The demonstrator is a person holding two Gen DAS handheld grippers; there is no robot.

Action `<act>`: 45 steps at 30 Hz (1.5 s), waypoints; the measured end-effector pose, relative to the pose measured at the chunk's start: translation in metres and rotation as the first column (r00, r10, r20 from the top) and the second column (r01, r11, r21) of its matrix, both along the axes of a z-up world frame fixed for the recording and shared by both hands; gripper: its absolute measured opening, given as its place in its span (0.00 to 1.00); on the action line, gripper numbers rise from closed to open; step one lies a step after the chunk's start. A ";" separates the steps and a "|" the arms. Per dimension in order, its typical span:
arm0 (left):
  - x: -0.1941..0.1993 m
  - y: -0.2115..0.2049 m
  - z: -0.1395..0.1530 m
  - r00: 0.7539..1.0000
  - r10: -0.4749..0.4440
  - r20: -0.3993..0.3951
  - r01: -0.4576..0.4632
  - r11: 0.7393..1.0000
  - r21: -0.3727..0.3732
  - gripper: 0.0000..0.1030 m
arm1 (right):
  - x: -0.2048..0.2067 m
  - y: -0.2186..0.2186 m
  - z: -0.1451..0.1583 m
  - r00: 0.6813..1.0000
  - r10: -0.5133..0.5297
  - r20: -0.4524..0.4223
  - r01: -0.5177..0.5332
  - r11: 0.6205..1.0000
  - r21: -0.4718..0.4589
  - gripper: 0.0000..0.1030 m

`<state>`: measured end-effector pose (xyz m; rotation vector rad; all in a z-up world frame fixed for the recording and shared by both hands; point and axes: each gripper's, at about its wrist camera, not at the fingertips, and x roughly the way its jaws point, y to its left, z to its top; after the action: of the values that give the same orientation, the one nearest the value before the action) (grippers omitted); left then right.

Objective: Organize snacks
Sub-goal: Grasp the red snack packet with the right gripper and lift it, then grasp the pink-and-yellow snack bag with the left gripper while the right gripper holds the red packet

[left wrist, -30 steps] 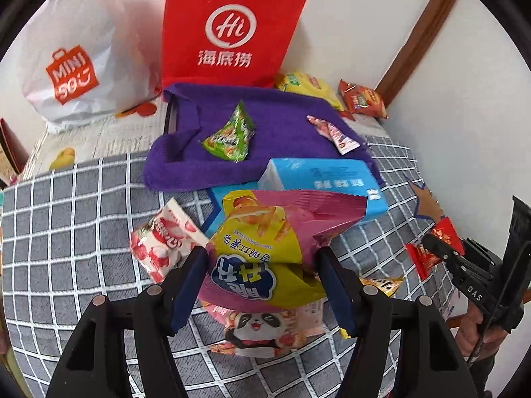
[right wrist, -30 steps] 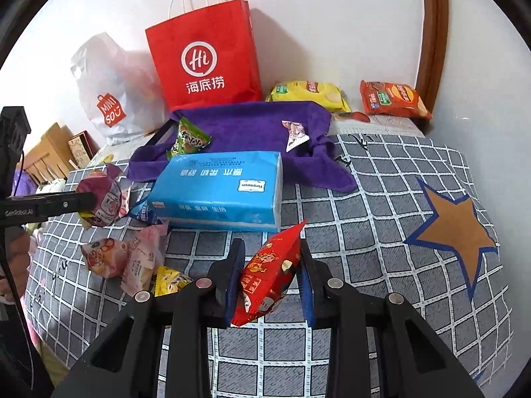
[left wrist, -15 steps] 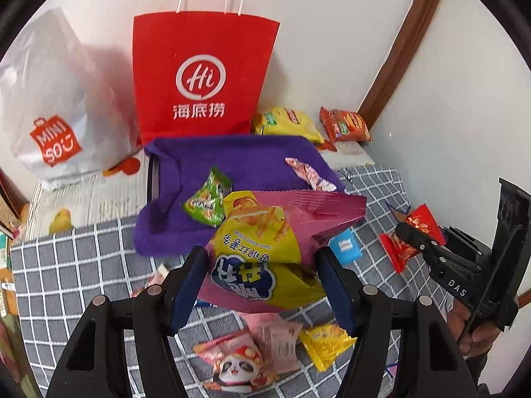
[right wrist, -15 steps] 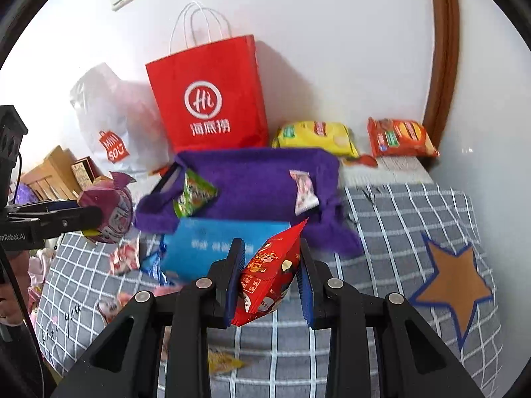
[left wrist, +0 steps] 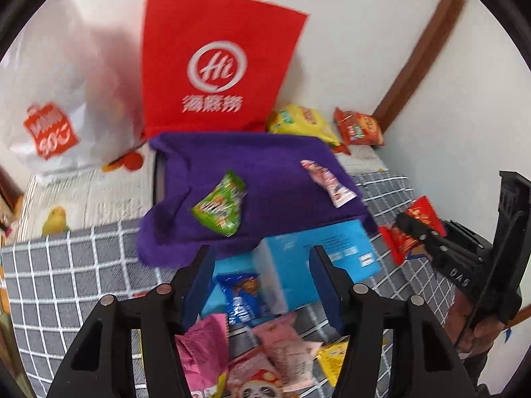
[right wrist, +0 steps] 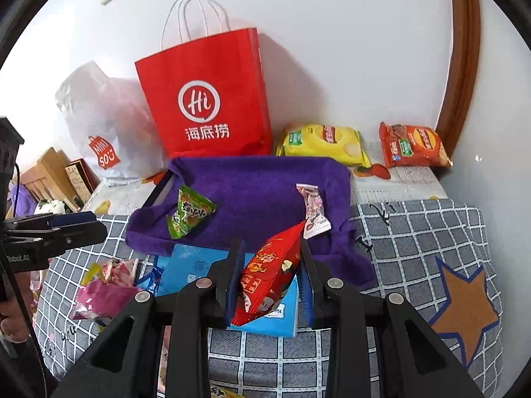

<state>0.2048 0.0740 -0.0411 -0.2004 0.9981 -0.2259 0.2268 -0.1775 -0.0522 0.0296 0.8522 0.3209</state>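
My left gripper (left wrist: 262,258) hangs over the checked bedspread with nothing between its jaws, which are closing. Below it lies a pink snack bag (left wrist: 202,341) among several small packets. My right gripper (right wrist: 270,248) is shut on a red snack packet (right wrist: 268,278) and holds it over a blue tissue box (right wrist: 195,268). Ahead, a purple towel (right wrist: 259,192) carries a green packet (right wrist: 189,212) and a pink-white packet (right wrist: 313,210). In the left wrist view the right gripper (left wrist: 428,235) shows at the right with the red packet (left wrist: 421,219).
A red paper bag (right wrist: 205,99) and a white plastic bag (right wrist: 99,116) stand against the wall behind the towel. A yellow chip bag (right wrist: 322,142) and an orange-red one (right wrist: 411,146) lie at the back right. A blue biscuit packet (left wrist: 242,295) rests beside the tissue box (left wrist: 332,252).
The pink and yellow bag has left my left gripper's jaws and now lies on the bedspread below. Both grippers have drawn back and up; the right one still holds the red packet.
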 end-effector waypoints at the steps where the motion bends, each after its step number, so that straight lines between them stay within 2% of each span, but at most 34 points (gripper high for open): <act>1: -0.003 0.008 -0.006 1.000 0.020 -0.019 -0.020 1.000 -0.004 0.64 | 0.000 0.000 -0.002 1.000 -0.002 -0.004 0.002 1.000 -0.002 0.30; 6: -0.017 0.032 -0.021 0.995 0.087 -0.042 -0.086 0.996 0.022 0.73 | 0.000 0.003 -0.011 1.000 -0.003 -0.023 0.003 1.000 0.003 0.30; 15: -0.032 0.046 -0.053 0.986 0.122 -0.114 -0.119 0.992 0.033 0.75 | -0.008 0.013 -0.023 0.999 0.015 -0.051 -0.016 1.000 -0.017 0.30; 20: -0.046 0.045 -0.070 0.982 0.126 -0.137 -0.114 0.989 0.093 0.75 | -0.011 0.014 -0.029 0.998 0.003 -0.067 -0.006 0.999 -0.052 0.30; 24: -0.052 0.040 -0.090 0.982 0.094 -0.161 -0.075 0.990 0.117 0.75 | -0.011 0.015 -0.034 0.996 -0.016 -0.082 0.010 0.998 -0.070 0.30; 30: -0.058 0.034 -0.109 0.981 0.065 -0.182 -0.039 0.989 0.143 0.75 | -0.015 0.021 -0.034 0.996 -0.028 -0.084 0.021 0.996 -0.090 0.30; 33: -0.063 0.036 -0.113 0.984 0.054 -0.170 -0.034 0.992 0.120 0.75 | -0.017 0.025 -0.034 0.996 -0.030 -0.083 0.022 0.995 -0.098 0.30; 36: -0.066 0.041 -0.111 0.988 0.057 -0.141 -0.044 0.995 0.091 0.72 | -0.018 0.027 -0.035 0.996 -0.032 -0.085 0.023 0.995 -0.101 0.30; 37: -0.066 0.042 -0.109 0.990 0.051 -0.128 -0.042 0.996 0.074 0.66 | -0.018 0.027 -0.035 0.996 -0.033 -0.086 0.024 0.994 -0.103 0.30; 39: -0.068 0.045 -0.107 0.991 0.039 -0.125 -0.033 0.998 0.049 0.62 | -0.020 0.029 -0.036 0.996 -0.036 -0.087 0.027 0.994 -0.102 0.30; 45: -0.071 0.047 -0.101 0.994 0.035 -0.103 -0.029 0.998 0.054 0.57 | -0.024 0.031 -0.035 0.995 -0.042 -0.090 0.034 0.996 -0.086 0.30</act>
<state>0.1334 0.1210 -0.1417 -0.1814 1.1018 -0.1610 0.2031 -0.1468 -0.0875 -0.0179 0.9540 0.2493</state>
